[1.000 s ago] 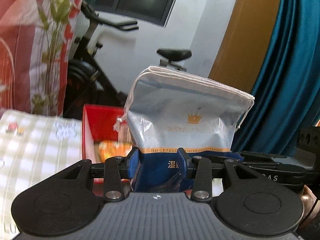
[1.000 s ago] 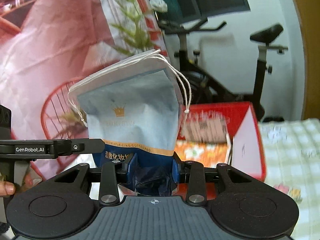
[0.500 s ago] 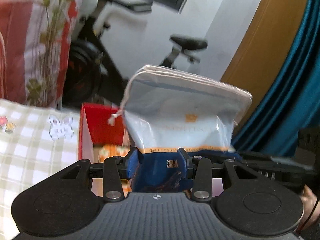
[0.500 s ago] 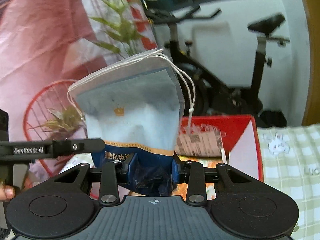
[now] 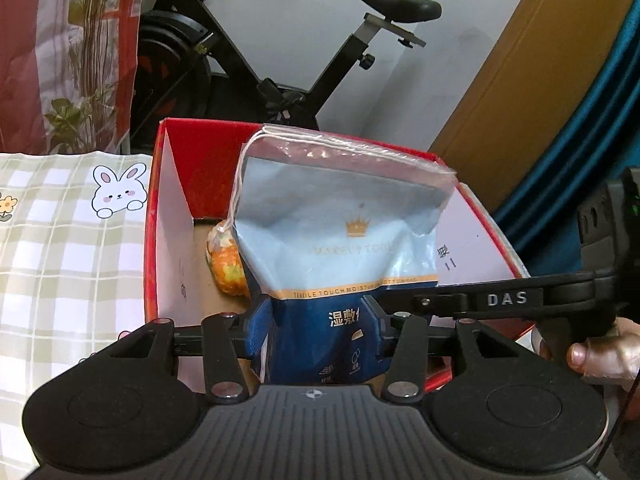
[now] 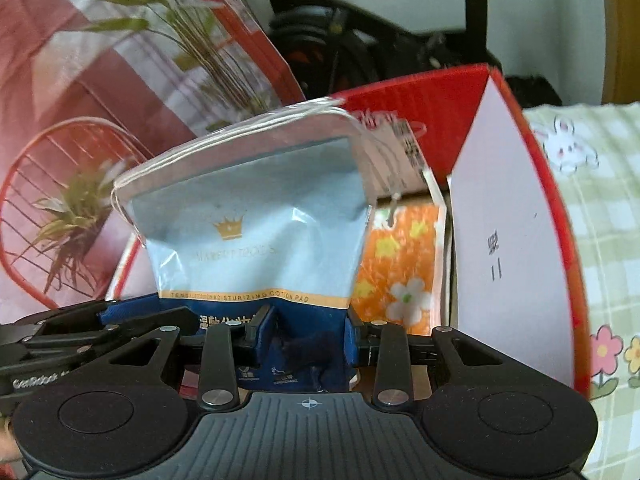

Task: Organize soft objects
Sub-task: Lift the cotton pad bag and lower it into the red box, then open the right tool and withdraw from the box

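Left wrist view first: my left gripper (image 5: 318, 334) is clamped on the dark blue bottom end of one cotton pad pouch (image 5: 340, 236), pale blue up top with a gold crown and a drawstring. My right gripper (image 6: 308, 340) is squeezing that same bottom end from the other side, so both tools are holding one pouch upright between them. I can see the other gripper's arm cutting across each shot.

The pouch hangs over one open red box (image 5: 200, 160) with white inner walls. One orange flowery packet (image 6: 396, 264) lies on the box floor just behind the pouch, and the right wrist view shows a labelled packet (image 6: 400, 152) leaning at the back, too blurred to read.

The box sits on a green-and-white checked cloth (image 5: 60, 248) with a bunny print (image 5: 119, 191) and little flowers on it.

Further back there's one black exercise bike (image 5: 280, 60) against the white wall, a red and pink hanging with a plant pattern (image 6: 80, 80), a wooden panel (image 5: 532, 80), and a teal curtain (image 5: 600, 160) at the right edge.
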A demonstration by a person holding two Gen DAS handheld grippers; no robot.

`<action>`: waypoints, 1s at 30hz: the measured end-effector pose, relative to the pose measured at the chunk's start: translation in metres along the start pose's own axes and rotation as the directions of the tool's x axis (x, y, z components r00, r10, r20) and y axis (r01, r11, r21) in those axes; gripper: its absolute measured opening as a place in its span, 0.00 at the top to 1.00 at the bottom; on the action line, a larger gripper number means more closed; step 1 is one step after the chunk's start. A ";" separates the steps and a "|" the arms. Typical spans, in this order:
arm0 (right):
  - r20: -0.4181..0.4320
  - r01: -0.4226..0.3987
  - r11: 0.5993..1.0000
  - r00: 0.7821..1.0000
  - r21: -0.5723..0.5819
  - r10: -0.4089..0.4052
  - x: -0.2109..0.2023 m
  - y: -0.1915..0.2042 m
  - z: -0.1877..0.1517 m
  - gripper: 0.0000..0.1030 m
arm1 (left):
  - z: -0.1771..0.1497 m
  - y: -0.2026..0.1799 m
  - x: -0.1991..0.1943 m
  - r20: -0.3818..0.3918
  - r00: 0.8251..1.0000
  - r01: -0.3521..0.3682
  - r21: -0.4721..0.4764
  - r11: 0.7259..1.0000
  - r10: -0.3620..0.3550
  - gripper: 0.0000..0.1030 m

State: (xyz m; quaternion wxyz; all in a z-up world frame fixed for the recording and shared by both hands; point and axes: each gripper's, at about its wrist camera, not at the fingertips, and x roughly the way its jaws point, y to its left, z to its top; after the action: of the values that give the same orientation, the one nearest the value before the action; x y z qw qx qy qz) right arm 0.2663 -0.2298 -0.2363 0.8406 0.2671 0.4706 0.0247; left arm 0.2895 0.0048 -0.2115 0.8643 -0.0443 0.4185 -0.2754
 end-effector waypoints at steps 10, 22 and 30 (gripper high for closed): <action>-0.057 0.067 0.997 0.996 -0.023 -0.069 0.016 0.002 -0.006 0.73 | -0.001 -0.010 -0.002 0.003 1.000 -0.015 0.041 0.999 0.015 0.46; 0.065 0.204 0.975 0.978 -0.089 -0.198 -0.005 0.012 -0.006 0.57 | 0.001 -0.019 -0.011 0.071 0.996 -0.054 0.060 0.997 0.050 0.34; 0.239 0.214 0.960 0.956 -0.180 -0.169 -0.063 0.032 -0.022 0.22 | -0.010 -0.039 -0.060 0.242 0.959 -0.173 0.081 0.982 0.149 0.00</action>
State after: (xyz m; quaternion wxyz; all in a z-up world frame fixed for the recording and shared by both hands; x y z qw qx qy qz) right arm 0.2207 -0.2119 -0.1815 0.9090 0.1336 0.3928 -0.0391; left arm 0.2350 0.0039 -0.1645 0.9284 0.0017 0.3009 -0.2180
